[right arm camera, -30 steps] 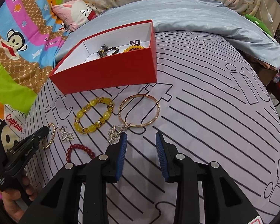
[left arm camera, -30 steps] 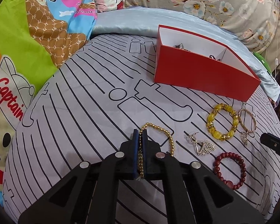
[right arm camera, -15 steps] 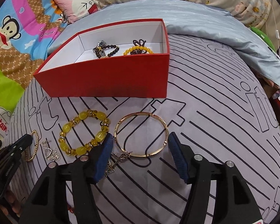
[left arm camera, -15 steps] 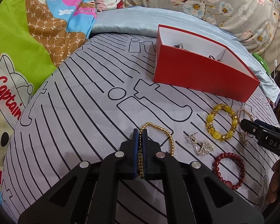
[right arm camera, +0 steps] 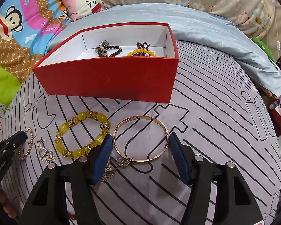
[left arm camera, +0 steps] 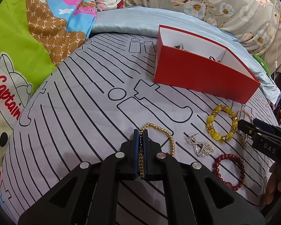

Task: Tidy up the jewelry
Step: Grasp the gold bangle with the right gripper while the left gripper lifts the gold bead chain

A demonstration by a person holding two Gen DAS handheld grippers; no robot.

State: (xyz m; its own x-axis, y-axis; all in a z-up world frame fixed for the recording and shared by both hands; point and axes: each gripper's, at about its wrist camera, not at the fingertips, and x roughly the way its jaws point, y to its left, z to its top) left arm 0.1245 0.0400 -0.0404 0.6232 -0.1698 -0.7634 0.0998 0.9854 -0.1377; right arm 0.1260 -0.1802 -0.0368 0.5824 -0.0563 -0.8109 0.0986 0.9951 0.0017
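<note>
- Your left gripper is pinched on the gold bead chain, which lies on the bedspread.
- Your right gripper, jaws just closing slightly, straddles the bangle without gripping; the red box sits directly beyond.

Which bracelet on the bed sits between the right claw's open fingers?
The thin rose-gold metal bangle; the yellow and dark red beaded bracelets lie outside.

My bed's grey line-printed cover carries a red box, yellow bead bracelet, gold bangle, gold bead chain, dark red bracelet, and what looks like a silver brooch.
</note>
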